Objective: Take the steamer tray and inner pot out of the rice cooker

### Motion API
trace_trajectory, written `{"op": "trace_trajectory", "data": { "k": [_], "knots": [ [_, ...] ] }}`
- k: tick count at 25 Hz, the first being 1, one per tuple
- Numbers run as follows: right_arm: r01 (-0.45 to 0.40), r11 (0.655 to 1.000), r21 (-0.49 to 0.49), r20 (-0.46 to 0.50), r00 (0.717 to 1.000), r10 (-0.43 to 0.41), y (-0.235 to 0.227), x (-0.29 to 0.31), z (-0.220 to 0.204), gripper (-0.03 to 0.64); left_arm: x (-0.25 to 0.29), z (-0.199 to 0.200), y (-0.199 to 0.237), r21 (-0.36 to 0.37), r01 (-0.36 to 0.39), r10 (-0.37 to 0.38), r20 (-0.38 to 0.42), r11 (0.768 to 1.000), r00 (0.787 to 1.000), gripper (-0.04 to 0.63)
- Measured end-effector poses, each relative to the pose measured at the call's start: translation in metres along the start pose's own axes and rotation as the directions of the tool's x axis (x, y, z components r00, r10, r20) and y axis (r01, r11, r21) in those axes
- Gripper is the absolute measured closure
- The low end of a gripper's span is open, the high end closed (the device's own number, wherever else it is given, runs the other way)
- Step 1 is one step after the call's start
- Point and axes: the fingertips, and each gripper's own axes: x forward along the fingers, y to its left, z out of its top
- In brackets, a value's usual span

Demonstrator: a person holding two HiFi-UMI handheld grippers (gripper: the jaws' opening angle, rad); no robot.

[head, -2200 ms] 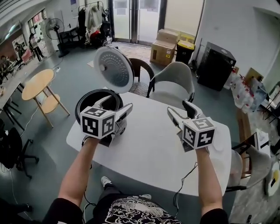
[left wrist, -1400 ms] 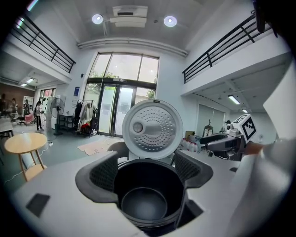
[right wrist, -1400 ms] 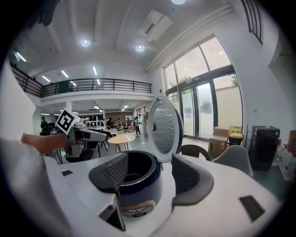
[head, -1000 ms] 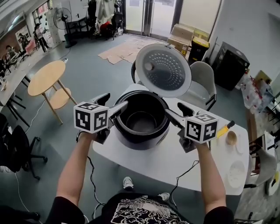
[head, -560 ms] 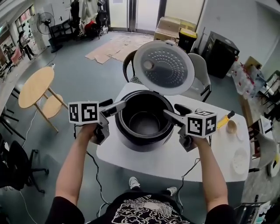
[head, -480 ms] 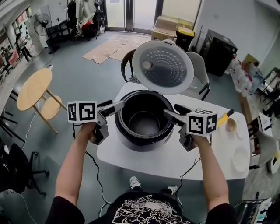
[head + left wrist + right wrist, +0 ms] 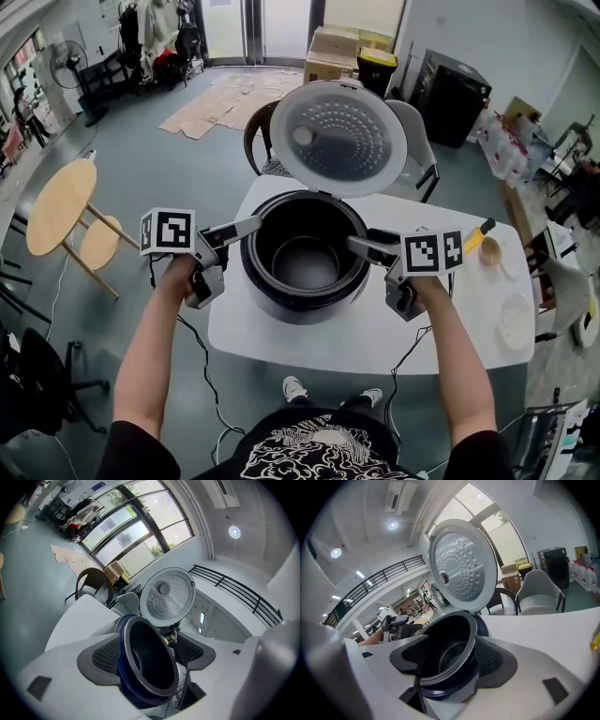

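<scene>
now that both tongs flank the open cooker, the lift can start

while the rice cooker (image 7: 302, 305) sat at the upper left of the head view two seconds ago, with both tools over bare table, it now fills the middle of the frame. the left gripper (image 7: 239, 236) has dropped to the left of the rim and the right gripper (image 7: 364, 246) to its right, and both marker cubes have rolled to show new faces. we judge this the final approach before a grasp. nothing has been lifted yet.

both tongs are released. in each gripper view the jaws stand apart with the cooker's rim seen between them, and the pads (image 7: 105, 656) press on nothing.

the inner pot (image 7: 305, 262) is in the cooker: a deep round bowl, dark and smooth inside, with a thin grey lip. we cannot make out a separate steamer tray above it. the cooker's body is glossy navy. the raised lid (image 7: 339, 136) at the top centre shows a pale metal disc stippled with rings of small dimples. the table (image 7: 281, 337) is matt white with rounded corners. the pads are grey with a fine ribbed grid.
</scene>
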Motion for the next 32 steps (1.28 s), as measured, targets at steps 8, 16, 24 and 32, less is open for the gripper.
{"op": "trace_trajectory", "data": {
  "k": [8, 16, 24, 32],
  "knots": [
    [-0.044, 0.993, 0.113, -0.067, 0.996, 0.051, -0.009, 0.003, -0.011, 0.288, 0.005, -0.005, 0.0, -0.064, 0.034, -0.038, -0.067, 0.997, 0.997, 0.217],
    [-0.115, 0.973, 0.199, -0.097, 0.986, 0.137, -0.004, 0.004, -0.014, 0.288, 0.007, -0.012, 0.004, -0.074, -0.004, -0.006, -0.136, 0.997, 0.991, 0.218],
    [-0.161, 0.944, 0.287, -0.116, 0.973, 0.201, -0.004, 0.006, -0.012, 0.295, 0.021, -0.016, 0.001, -0.056, -0.04, 0.027, -0.203, 0.998, 0.979, 0.218],
    [-0.172, 0.932, 0.321, -0.11, 0.97, 0.217, -0.004, 0.007, -0.012, 0.31, 0.018, -0.014, 0.001, -0.099, -0.014, -0.006, -0.2, 0.995, 0.98, 0.219]
  ]
}}
